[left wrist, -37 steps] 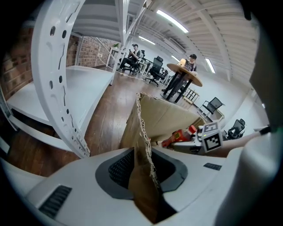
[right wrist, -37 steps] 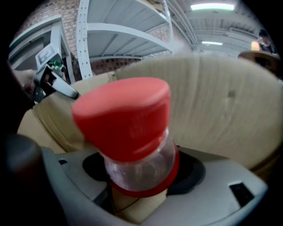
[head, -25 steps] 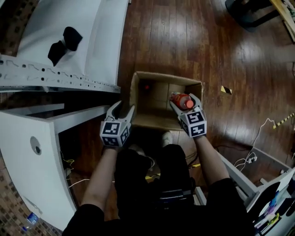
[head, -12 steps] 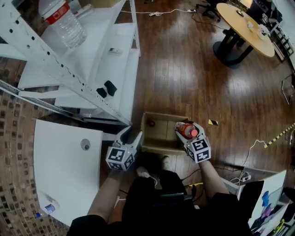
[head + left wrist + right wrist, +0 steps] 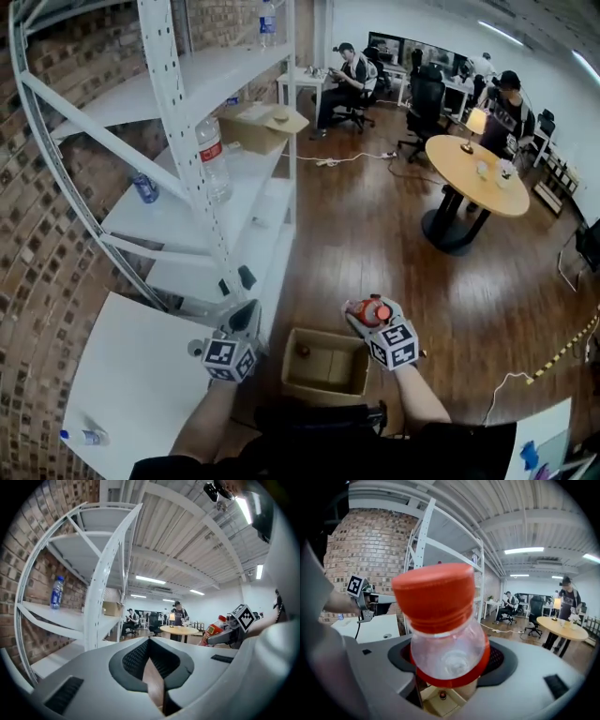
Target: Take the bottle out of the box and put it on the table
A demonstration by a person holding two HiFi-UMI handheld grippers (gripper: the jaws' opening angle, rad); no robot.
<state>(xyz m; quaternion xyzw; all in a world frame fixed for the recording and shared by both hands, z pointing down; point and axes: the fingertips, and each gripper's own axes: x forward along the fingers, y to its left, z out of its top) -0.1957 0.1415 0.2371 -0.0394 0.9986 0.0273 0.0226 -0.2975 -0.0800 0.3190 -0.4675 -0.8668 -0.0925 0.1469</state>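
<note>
Raised clear of the box point(image 5: 325, 367) since a second earlier, the bottle point(image 5: 374, 309) hung above its far right corner, gripped in the right tongs point(image 5: 365, 317), leaving only the set-down on the white surface point(image 5: 131, 375), beside which the left tongs point(image 5: 248, 317) had closed empty.

A brick wall point(image 5: 33, 272), white shelving point(image 5: 159, 217), dark wood floor point(image 5: 375, 225), round table point(image 5: 473, 169); ceiling strip lights point(image 5: 528, 551), seemingly fluorescent.

The left grey two-jaw gripper point(image 5: 247, 317), with its square-marker cube, is held out on a bare left forearm point(image 5: 208, 420) and points about level, its jaws pressed together with nothing between them. Well apart to its right, the right grey two-jaw gripper point(image 5: 371, 307) reaches out on the right forearm point(image 5: 418, 398) and tips slightly downward. Its jaws are clamped on a clear plastic bottle with a red cap point(image 5: 438, 606).
</note>
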